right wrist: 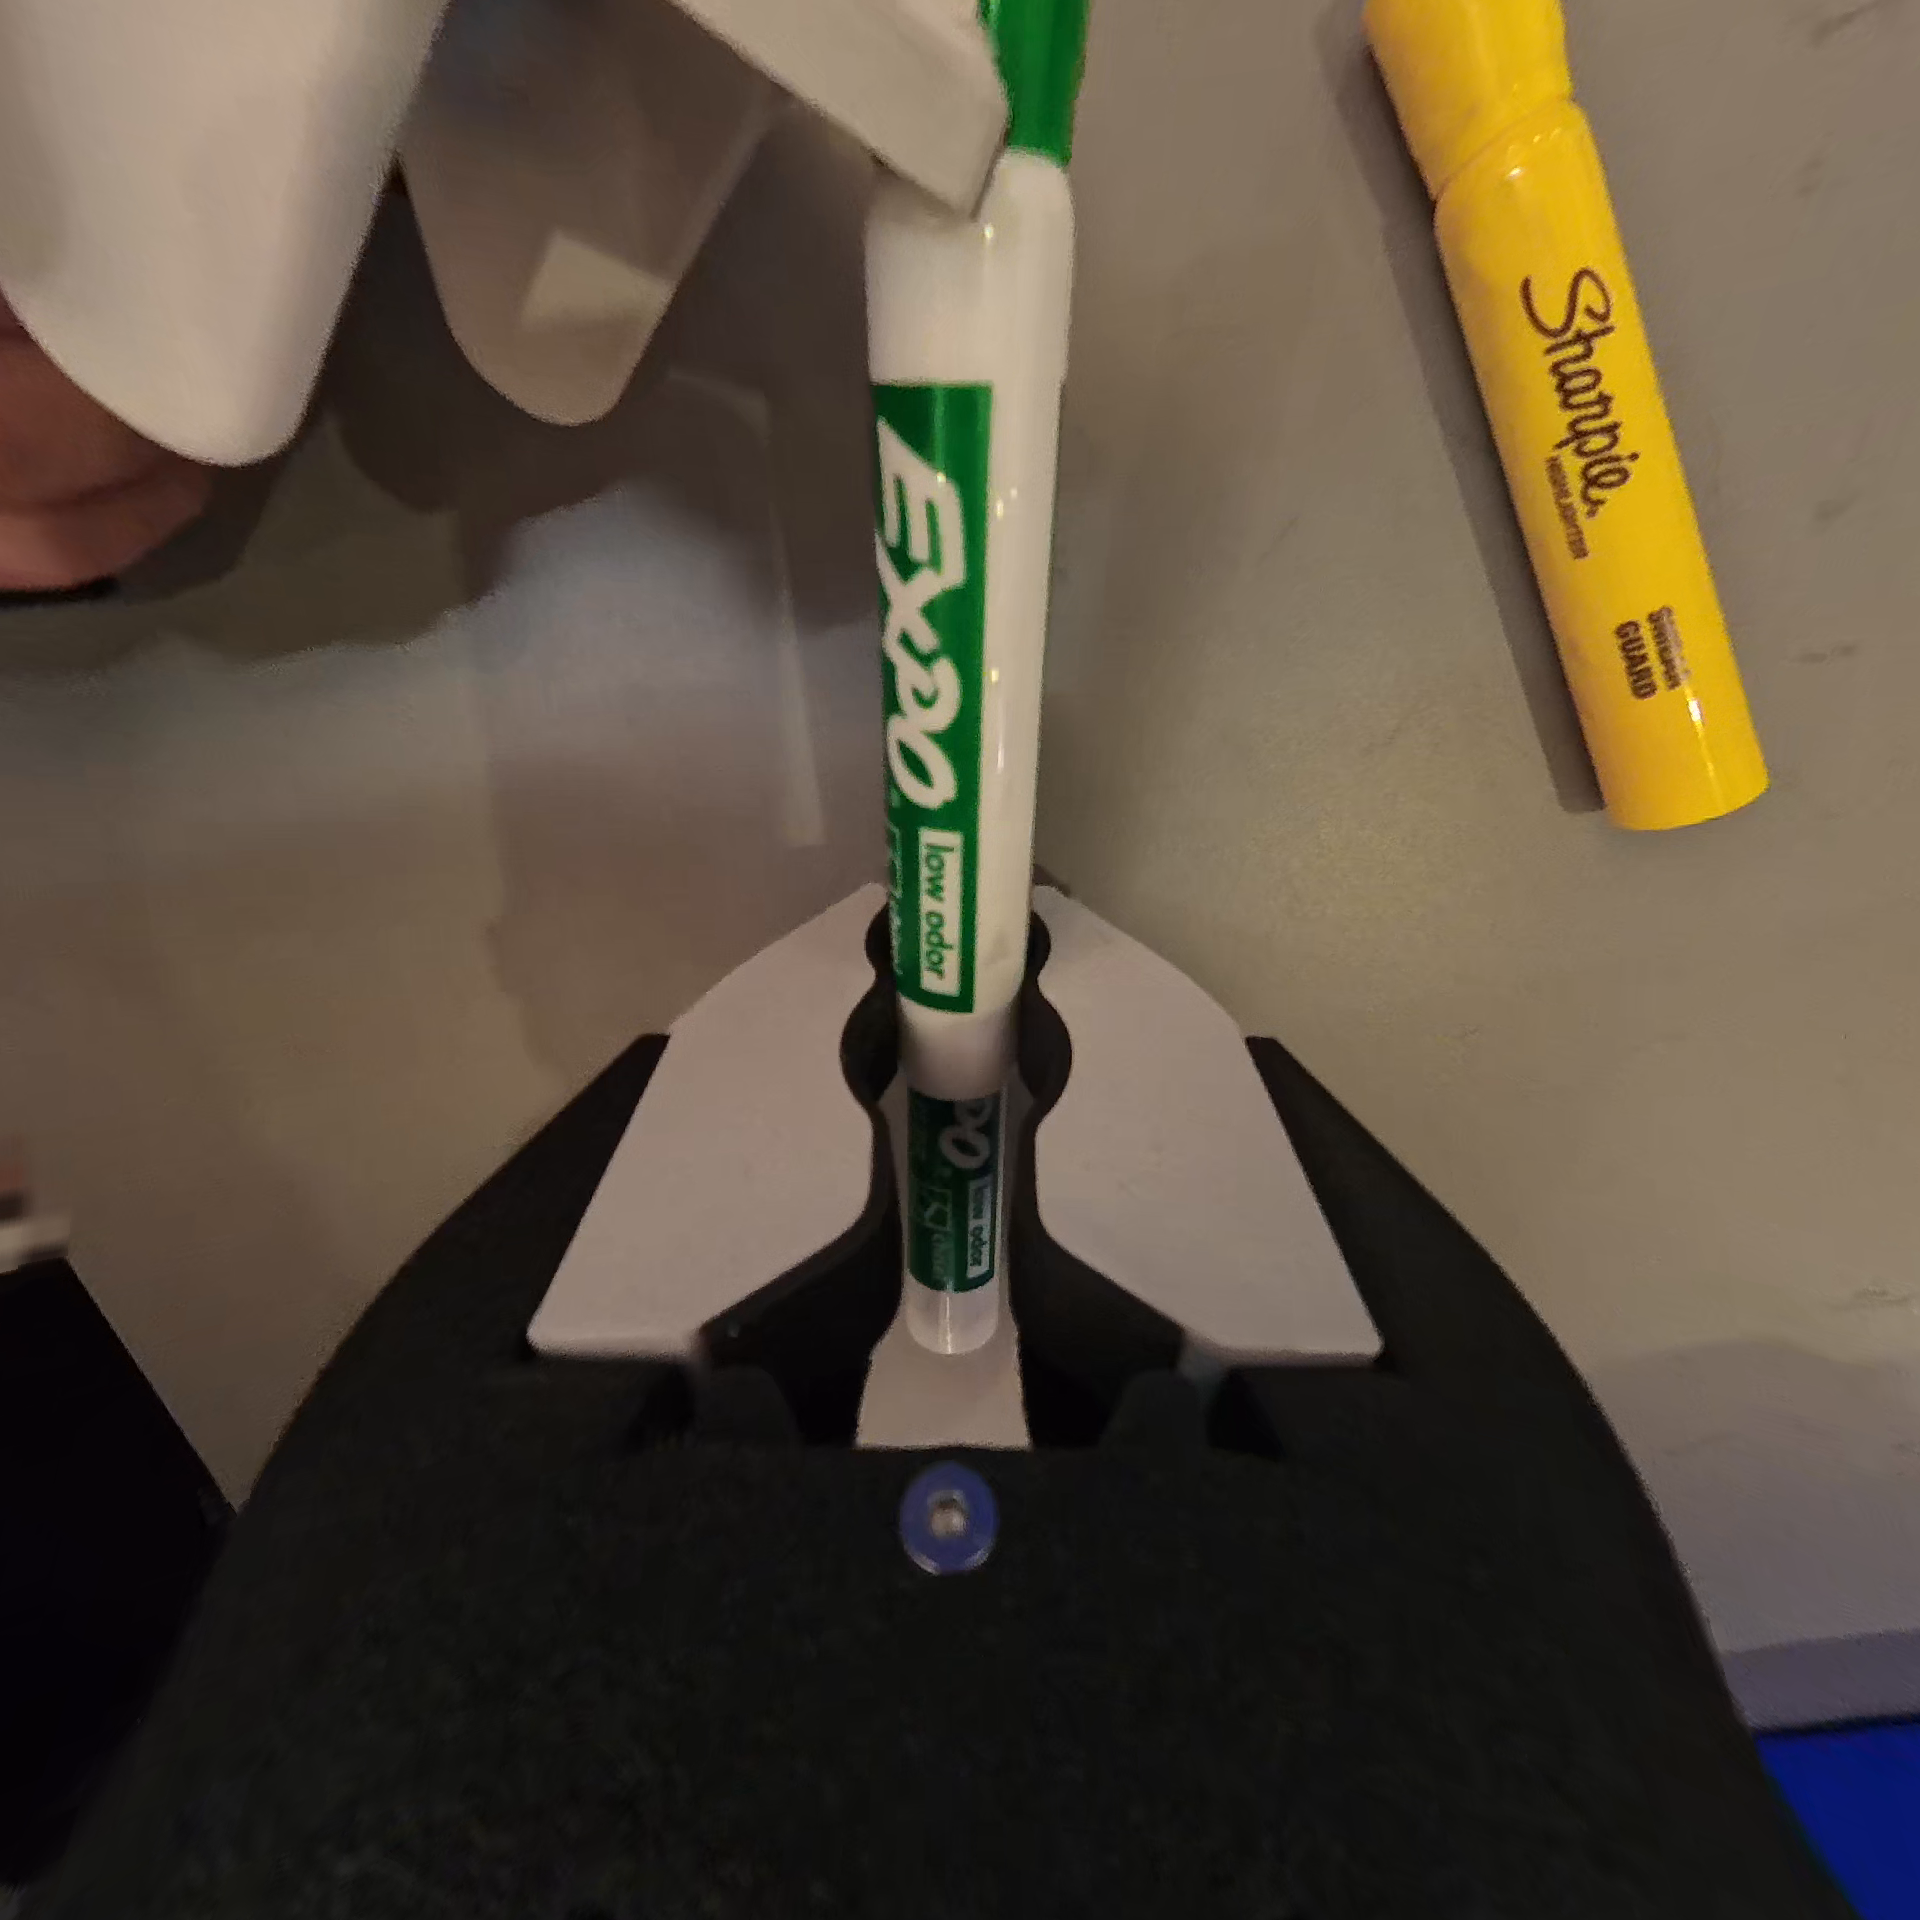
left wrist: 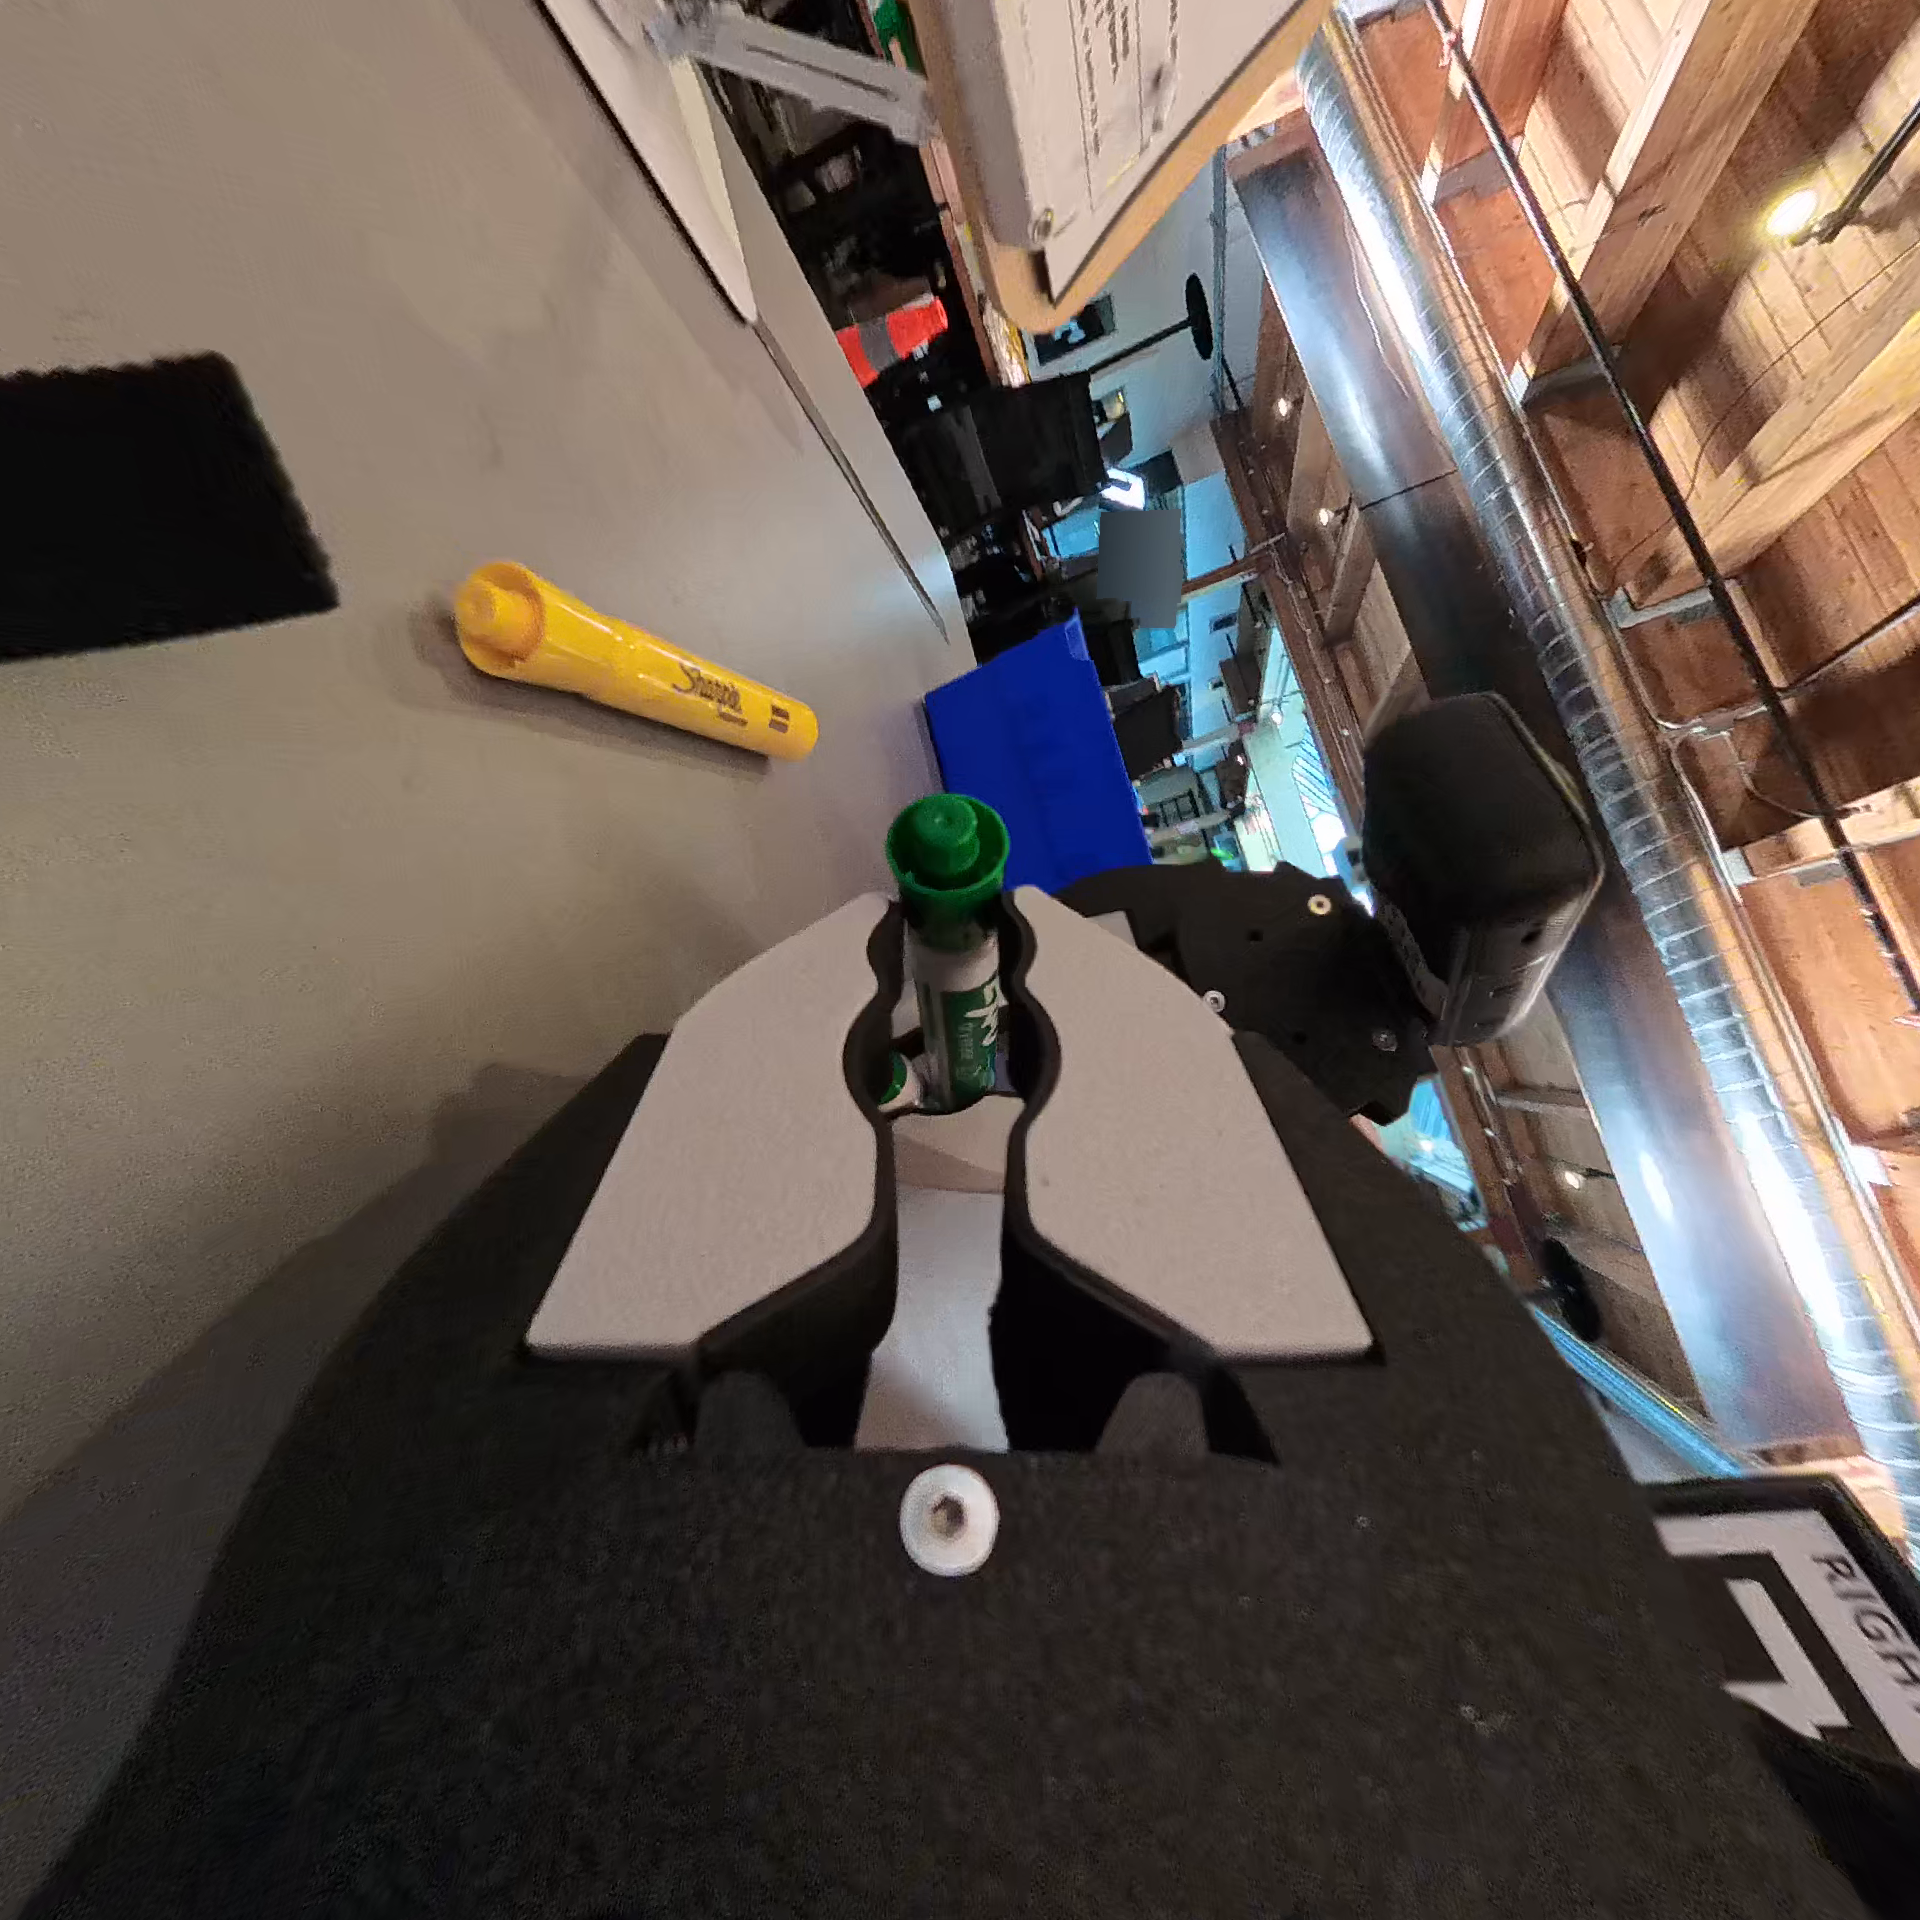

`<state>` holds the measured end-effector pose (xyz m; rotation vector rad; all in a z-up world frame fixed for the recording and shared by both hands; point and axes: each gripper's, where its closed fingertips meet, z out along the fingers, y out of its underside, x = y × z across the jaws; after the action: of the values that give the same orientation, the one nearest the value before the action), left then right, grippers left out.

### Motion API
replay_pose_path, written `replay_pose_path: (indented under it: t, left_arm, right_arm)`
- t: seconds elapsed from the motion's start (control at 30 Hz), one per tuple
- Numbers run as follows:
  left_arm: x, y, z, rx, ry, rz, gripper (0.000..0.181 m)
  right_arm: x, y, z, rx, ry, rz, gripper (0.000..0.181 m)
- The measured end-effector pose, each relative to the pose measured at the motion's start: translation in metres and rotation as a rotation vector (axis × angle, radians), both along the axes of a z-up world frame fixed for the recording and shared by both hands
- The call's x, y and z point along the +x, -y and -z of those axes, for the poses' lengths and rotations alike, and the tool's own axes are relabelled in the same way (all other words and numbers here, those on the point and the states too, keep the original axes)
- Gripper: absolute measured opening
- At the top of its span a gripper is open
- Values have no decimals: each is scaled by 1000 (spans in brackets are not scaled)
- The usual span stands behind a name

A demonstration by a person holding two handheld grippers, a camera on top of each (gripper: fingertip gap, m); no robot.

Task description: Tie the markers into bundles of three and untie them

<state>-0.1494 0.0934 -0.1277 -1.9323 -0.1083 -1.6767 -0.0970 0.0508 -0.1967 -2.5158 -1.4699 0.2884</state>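
Note:
A green-capped white marker (left wrist: 945, 847) is held by both grippers above the grey table (left wrist: 312, 987). My left gripper (left wrist: 951, 920) is shut on it near the cap, which sticks out past the fingertips. In the right wrist view the marker (right wrist: 966, 582) runs forward from my right gripper (right wrist: 961, 935), which is shut on its tail end. The left gripper's pale fingers (right wrist: 260, 208) cover its cap end at the top. A yellow highlighter (left wrist: 634, 665) lies loose on the table, and it also shows in the right wrist view (right wrist: 1558, 416). A black strap (left wrist: 145, 509) lies flat to the far left.
The right gripper's black body (left wrist: 1299, 977) shows just right of my left fingertips. A blue bin (left wrist: 1029, 748) stands at the table's far edge. Part of a hand (right wrist: 52, 499) shows at the left edge of the right wrist view. The grippers' ends are close to 10 cm from one another.

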Motion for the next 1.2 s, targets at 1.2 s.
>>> replay_pose_path:
  t: [1.2]
  left_arm:
    - [-9,27,-9,901,-673,793,19]
  right_arm:
    - [14,9,-28,5,3,-186,19]
